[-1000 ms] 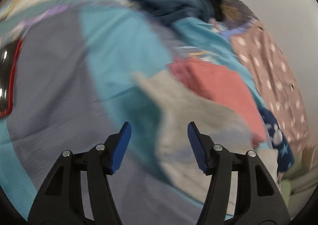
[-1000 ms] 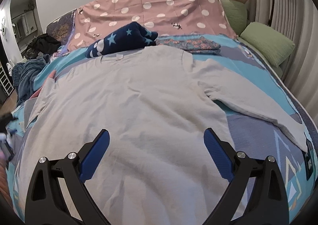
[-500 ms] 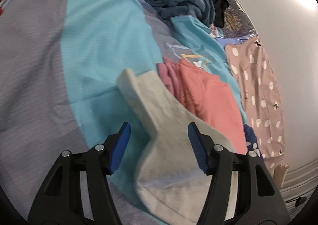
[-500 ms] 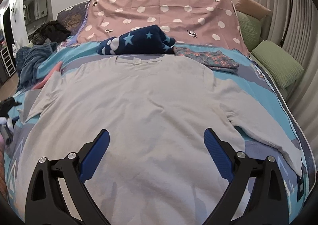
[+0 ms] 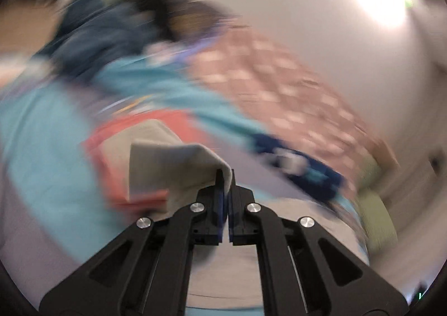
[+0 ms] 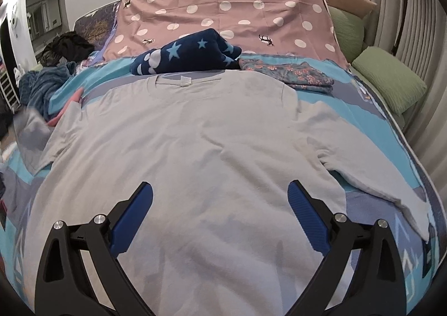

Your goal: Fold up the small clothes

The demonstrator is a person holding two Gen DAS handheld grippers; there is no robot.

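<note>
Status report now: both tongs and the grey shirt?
Left tongs just closed, shut on sleeve. Right tongs open, above grey shirt, flat on bed. Nothing in the way.

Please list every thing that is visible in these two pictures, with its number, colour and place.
grey shirt: one, light grey, spread flat on the bed, its left sleeve lifted
star blanket: one, navy, beyond the collar
floral garment: one, folded, right of the blanket
coral garment: one, under the lifted sleeve
dotted sheet: one, pink, at the head
green pillows: two, right edge
bedcover: turquoise and grey
left gripper: shut on the sleeve
right gripper: open, over the hem
</note>
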